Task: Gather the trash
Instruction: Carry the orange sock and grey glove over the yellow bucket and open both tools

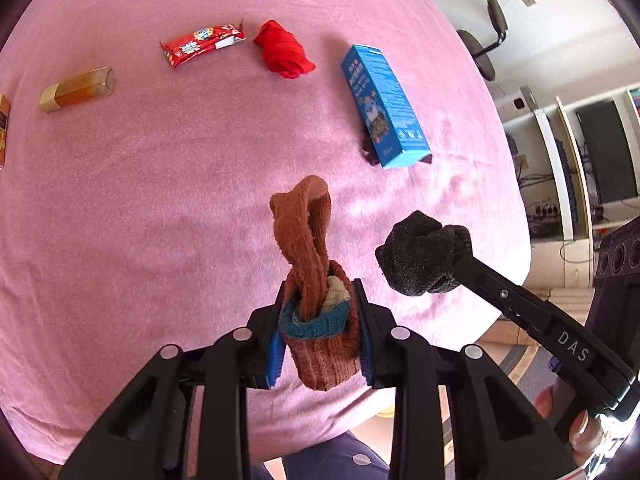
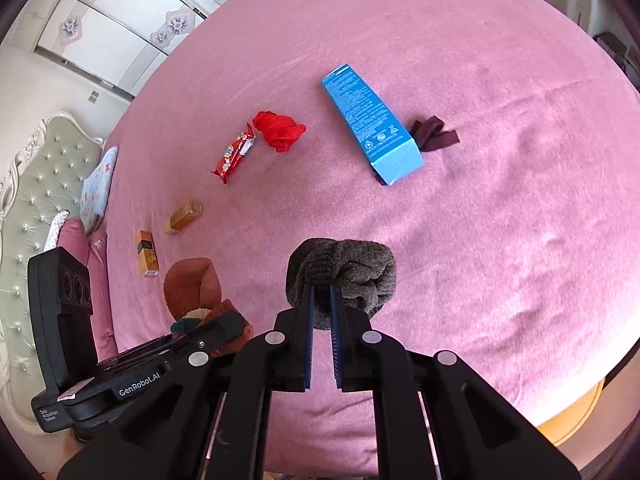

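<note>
Lying across the far half of the bed's pink blanket [image 1: 160, 200] are a blue carton [image 1: 384, 108] with a dark maroon cloth [image 2: 434, 133] partly under its near end, a crumpled red cloth [image 1: 285, 50], a red snack wrapper [image 1: 202, 44], an amber bottle with a gold cap [image 1: 76, 89] and, at the left edge, a small orange box [image 2: 147, 253]; all lie apart from one another, and nothing stands between them and the tongs. A tufted green headboard [image 2: 36, 184] and pillows close the bed's left end, pale cupboards with flower panels stand behind it, and shelving with a dark screen shows on the other side of the room. Near the bed's front edge the left gripper [image 1: 320, 300] is clamped on a brown rolled sock [image 1: 316, 280] with a teal cuff, its loose end twisting upward. Just beside it, the right gripper [image 2: 320, 300] pinches a dark grey sock ball [image 2: 342, 276], which bulges beyond the fingertips above the blanket.
</note>
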Action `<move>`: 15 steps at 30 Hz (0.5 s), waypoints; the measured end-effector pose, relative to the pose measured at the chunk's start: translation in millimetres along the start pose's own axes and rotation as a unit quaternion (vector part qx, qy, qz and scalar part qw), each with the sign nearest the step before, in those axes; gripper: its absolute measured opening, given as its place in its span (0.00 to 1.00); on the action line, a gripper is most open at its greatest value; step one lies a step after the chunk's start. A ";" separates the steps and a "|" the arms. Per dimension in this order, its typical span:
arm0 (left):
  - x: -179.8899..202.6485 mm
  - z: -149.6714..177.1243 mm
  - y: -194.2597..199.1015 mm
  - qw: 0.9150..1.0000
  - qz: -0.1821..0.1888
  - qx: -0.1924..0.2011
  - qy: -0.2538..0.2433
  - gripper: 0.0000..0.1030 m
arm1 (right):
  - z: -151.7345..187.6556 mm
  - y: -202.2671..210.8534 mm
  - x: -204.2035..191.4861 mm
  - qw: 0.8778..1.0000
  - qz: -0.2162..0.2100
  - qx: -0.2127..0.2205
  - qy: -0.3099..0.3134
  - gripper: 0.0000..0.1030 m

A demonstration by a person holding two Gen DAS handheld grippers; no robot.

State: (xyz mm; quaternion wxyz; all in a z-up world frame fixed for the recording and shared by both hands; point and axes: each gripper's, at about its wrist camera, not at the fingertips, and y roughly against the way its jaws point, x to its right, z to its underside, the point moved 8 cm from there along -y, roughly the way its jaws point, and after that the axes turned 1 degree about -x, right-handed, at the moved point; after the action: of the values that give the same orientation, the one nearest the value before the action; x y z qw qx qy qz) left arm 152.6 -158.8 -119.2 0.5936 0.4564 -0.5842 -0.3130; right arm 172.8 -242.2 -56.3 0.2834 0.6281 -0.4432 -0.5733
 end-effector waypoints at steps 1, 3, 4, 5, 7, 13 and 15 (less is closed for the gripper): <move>1.8 8.5 1.7 1.000 0.002 -0.002 -0.008 0.29 | 10.2 4.9 3.0 1.000 -0.001 0.005 -0.008 0.08; 11.4 22.9 1.6 1.000 0.003 -0.009 -0.027 0.29 | 27.4 17.6 12.9 1.000 0.002 0.017 -0.021 0.08; 15.9 30.3 1.4 0.999 0.004 -0.013 -0.037 0.29 | 35.6 24.5 18.0 0.999 0.006 0.025 -0.029 0.08; 21.2 38.1 0.1 0.999 0.003 -0.018 -0.047 0.29 | 44.3 33.0 24.2 0.999 0.008 0.032 -0.038 0.08; 34.9 51.5 -5.7 0.997 0.006 -0.030 -0.065 0.29 | 59.8 48.8 39.0 0.997 0.013 0.045 -0.054 0.08; 94.5 91.6 -30.0 0.991 0.016 -0.064 -0.121 0.29 | 98.3 99.5 101.0 0.992 0.039 0.072 -0.099 0.08; 119.1 105.5 -40.8 0.987 0.018 -0.076 -0.141 0.29 | 111.0 114.1 125.7 0.989 0.047 0.077 -0.115 0.08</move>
State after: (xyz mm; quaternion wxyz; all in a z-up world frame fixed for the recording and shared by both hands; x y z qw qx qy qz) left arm 70.3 -300.9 -118.1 0.5439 0.3510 -0.6447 -0.4068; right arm 32.2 -387.0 -36.8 0.2083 0.5561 -0.5447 -0.5921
